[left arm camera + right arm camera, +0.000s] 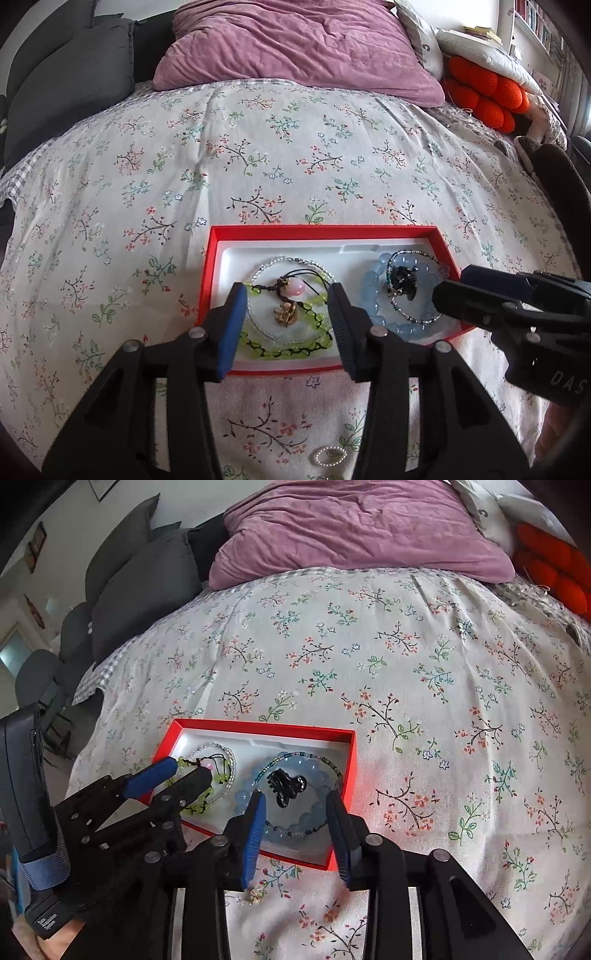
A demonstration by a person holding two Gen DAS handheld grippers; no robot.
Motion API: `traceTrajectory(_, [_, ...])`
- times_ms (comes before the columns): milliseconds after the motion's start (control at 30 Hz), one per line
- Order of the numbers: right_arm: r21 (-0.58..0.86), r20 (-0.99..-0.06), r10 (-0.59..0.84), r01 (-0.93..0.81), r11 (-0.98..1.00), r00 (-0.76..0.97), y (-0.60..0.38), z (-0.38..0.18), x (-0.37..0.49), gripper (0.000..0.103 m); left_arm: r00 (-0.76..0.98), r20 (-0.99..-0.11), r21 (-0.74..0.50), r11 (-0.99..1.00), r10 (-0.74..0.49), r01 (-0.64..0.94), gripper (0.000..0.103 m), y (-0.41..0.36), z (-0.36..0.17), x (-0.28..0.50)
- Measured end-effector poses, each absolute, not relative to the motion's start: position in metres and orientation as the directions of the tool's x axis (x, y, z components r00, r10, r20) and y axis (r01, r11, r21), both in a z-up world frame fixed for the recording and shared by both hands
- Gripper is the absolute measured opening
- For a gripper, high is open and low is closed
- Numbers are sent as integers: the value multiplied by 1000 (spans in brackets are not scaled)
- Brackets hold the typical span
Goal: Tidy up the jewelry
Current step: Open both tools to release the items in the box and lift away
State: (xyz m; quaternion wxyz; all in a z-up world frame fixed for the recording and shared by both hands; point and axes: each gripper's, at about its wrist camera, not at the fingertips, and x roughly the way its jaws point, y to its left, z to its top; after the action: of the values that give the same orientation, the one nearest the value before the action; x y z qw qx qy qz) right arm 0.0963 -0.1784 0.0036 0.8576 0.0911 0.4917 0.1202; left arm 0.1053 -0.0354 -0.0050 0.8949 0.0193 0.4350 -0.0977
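Note:
A red box with a white liner lies on the flowered bedspread. Its left half holds a green bead bracelet, a clear bead bracelet, a pink pendant on black cord and a gold piece. Its right half holds a pale blue bead bracelet, a thin dark bead string and a black hair claw. My left gripper is open and empty over the left half. My right gripper is open and empty over the right half. A small pearl ring lies on the bedspread in front of the box.
A mauve pillow lies at the head of the bed, with grey cushions to its left and an orange knotted cushion to its right. Flowered bedspread stretches beyond the box.

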Motion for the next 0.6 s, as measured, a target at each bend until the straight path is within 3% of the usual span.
traceTrajectory(33, [265, -818, 286, -115, 957, 499, -179, 7, 94, 58, 608, -778, -50, 980, -159, 193, 56, -35, -3, 104])
traceTrajectory(200, [250, -801, 270, -112, 962, 535, -183, 25, 84, 60, 621, -766, -53, 979, -167, 197, 70, -29, 9, 96])
traceTrajectory(333, [218, -796, 256, -135, 966, 549, -182, 36, 74, 72, 623, -767, -38, 980, -153, 194, 87, -23, 17, 89])
traceTrajectory(433, [195, -797, 252, -160, 968, 548, -181, 40, 64, 83, 601, -787, -30, 982, -139, 188, 90, -17, 18, 84])
traceTrajectory(600, [146, -814, 228, -192, 971, 535, -179, 39, 49, 84, 571, -810, -29, 981, -136, 192, 92, -4, 18, 71])
